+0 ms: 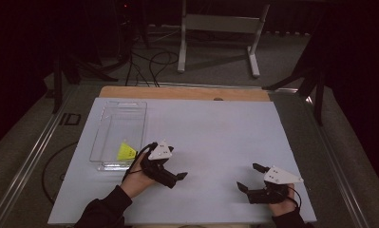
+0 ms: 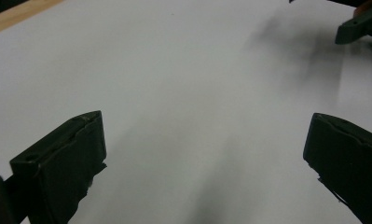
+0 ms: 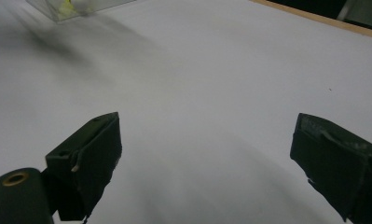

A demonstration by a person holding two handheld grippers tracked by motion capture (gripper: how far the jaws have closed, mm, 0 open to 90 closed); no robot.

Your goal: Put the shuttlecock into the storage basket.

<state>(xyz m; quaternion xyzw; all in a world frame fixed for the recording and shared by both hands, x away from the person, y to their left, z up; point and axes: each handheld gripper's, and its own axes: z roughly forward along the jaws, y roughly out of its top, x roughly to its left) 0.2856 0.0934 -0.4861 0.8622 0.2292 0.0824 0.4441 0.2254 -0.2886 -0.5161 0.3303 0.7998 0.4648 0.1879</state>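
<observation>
My left gripper (image 1: 176, 177) hovers low over the white board (image 1: 215, 133), just right of the clear box's near end. In the left gripper view its jaws (image 2: 205, 122) stand wide open over bare white surface with nothing between them. My right gripper (image 1: 250, 177) is near the board's front right corner, pointing left. It is open too, and in the right gripper view its jaws (image 3: 207, 122) are spread with nothing between them. A clear plastic box (image 1: 120, 133) lies on the left of the board, and a small yellow object (image 1: 126, 152) rests at its near end.
In the right gripper view the clear box (image 3: 76, 7) and the yellow object (image 3: 67, 5) sit at the top left. One jaw of the other gripper (image 2: 356, 25) shows at the top right of the left gripper view. A wooden table edge (image 1: 182, 92) runs behind the board.
</observation>
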